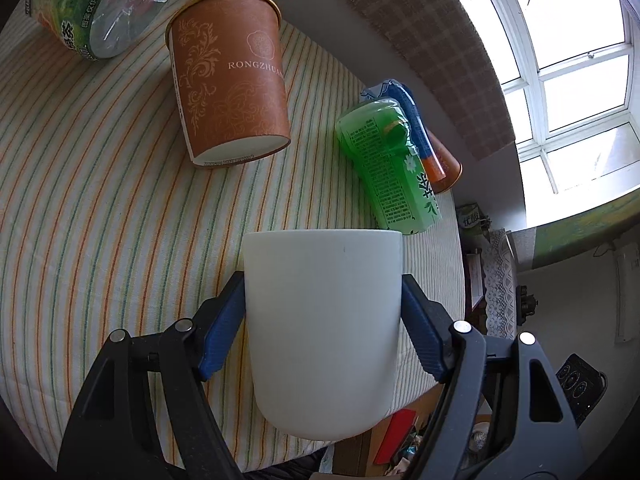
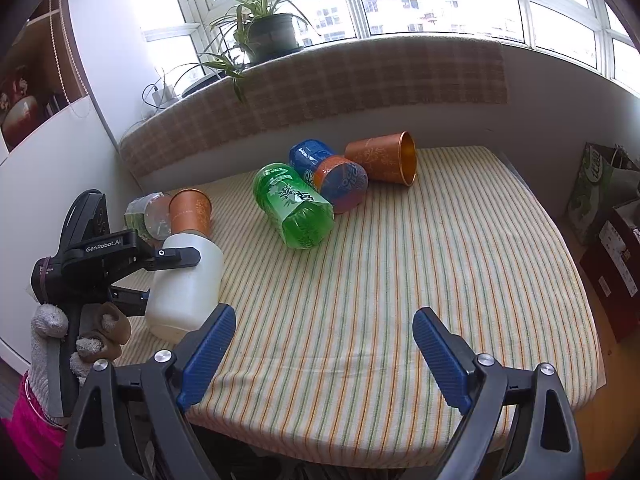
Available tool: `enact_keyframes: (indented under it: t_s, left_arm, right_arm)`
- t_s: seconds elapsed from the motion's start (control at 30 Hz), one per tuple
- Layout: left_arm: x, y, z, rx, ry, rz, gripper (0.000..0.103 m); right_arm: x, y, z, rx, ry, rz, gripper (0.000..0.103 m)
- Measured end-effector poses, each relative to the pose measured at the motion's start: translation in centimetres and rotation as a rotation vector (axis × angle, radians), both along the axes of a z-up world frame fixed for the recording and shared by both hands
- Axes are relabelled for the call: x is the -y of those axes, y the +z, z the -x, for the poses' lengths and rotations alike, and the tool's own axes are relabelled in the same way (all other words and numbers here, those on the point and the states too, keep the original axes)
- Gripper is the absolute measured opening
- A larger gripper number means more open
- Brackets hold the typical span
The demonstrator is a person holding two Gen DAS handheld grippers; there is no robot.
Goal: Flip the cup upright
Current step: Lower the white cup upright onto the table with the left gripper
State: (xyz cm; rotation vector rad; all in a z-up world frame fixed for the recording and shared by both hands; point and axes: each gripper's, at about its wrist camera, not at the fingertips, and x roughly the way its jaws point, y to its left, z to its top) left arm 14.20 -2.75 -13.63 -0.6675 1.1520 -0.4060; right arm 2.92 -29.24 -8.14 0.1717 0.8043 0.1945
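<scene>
Left tongs: gripping the white cup by its sides, tilted above the striped table.
Right tongs: hanging open over the table, gripping nothing.

striped table under toppled bottles, perhaps two cups

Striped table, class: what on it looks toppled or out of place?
Nearly everything lies on its side: the green bottle, the blue and orange bottle, and a copper cup at the back. Only the white cup, gripped in the left claw, is off the cloth, tilted.
</scene>
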Motion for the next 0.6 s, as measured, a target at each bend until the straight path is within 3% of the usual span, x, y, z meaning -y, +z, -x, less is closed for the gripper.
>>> enact_keyframes:
  t_s: [0.6]
  left_arm:
    - [4.5,4.7,2.5,0.326,-0.122,-0.327,0.076]
  right_arm:
    - [0.5,0.0,0.2,-0.005,-0.016,-0.016,0.092]
